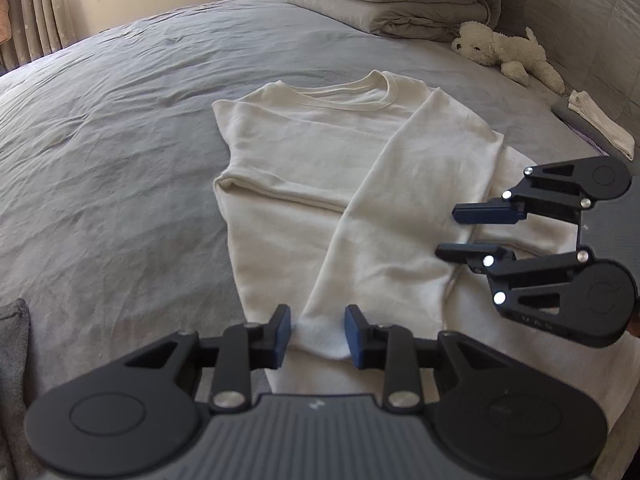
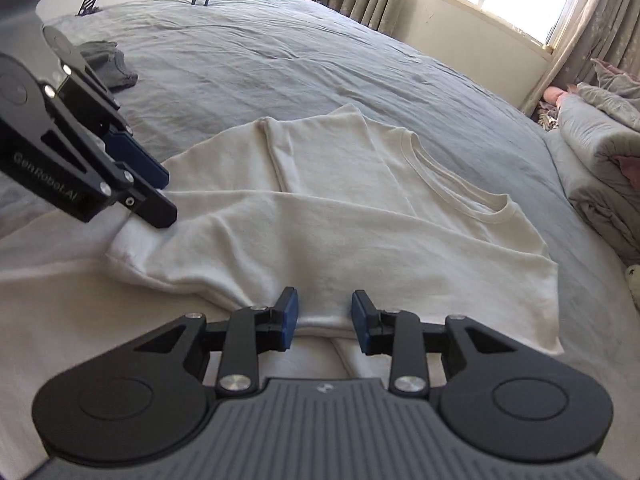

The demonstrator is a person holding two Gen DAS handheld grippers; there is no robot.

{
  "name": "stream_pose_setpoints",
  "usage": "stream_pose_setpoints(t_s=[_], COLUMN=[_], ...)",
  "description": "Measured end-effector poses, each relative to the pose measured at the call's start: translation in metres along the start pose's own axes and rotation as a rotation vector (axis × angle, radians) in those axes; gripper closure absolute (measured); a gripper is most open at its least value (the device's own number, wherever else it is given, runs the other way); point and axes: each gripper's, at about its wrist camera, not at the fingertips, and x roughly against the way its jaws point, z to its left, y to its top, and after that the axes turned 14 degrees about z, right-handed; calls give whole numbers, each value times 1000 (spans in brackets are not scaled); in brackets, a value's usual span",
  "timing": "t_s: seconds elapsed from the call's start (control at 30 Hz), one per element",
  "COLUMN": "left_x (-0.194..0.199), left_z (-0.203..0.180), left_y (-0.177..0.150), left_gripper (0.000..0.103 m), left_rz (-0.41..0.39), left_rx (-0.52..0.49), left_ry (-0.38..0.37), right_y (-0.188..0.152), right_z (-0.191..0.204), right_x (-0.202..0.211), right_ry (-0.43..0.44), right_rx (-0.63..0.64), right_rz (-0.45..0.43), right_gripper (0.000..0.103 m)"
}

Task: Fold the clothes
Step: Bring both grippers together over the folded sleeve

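Observation:
A cream long-sleeved top point(image 1: 320, 152) lies flat on the grey bed, collar at the far end, both sleeves folded in across the body. It also shows in the right wrist view point(image 2: 360, 208). My left gripper point(image 1: 318, 336) is open, its blue pads either side of the cuff point(image 1: 320, 340) of the sleeve that crosses diagonally. In the right wrist view the left gripper point(image 2: 168, 194) sits at the cuff end. My right gripper point(image 2: 325, 318) is open at the folded side edge of the top, the fold between its pads. In the left wrist view the right gripper point(image 1: 448, 232) hovers at that edge.
A grey bed sheet point(image 1: 120, 120) surrounds the top. Folded duvets point(image 1: 392, 4) and a white plush toy point(image 1: 504, 48) lie at the headboard end, a white cloth point(image 1: 600, 124) beside them. A grey garment point(image 2: 108, 62) lies farther off; another grey cloth point(image 1: 12, 380) is near left.

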Motion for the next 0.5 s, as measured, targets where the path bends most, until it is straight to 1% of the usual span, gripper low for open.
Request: stream_pose_setpoints(t_s=[0.03,0.07,0.17,0.2,0.27,0.3,0.33,0.4,0.5], left_x=[0,1,1,2,3,5,6,8,9], left_z=[0,0,-2,-2,1,4,7,13,17], left_y=[-1,-2,-4,-5,-5,-5,-5,-6,-7], left_gripper=[72,72,70,69,69,69,69,69,69], left_rz=[-1,-1,-3,-2,3,6,5,-1,1], left_rx=[0,0,-16,-14,1,14,27,54,74], left_ry=[0,0,5,2,-11,-22,-28,-31,-35], right_y=[0,0,-3,-3,3,9,13,19,13], right_z=[2,0,-5,-4,4,9,13,20,38], right_x=[3,7,20,23,26,24,20,9,9], right_ry=[-11,11,109,125,128,136,151,193,172], right_rx=[-2,-35,-140,-170,-218,-240,-247,-225,-81], right_rz=[13,13,-38,-63,-121,-136,-133,-81,-30], right_gripper=[69,69,69,69,68,68,68,68,68])
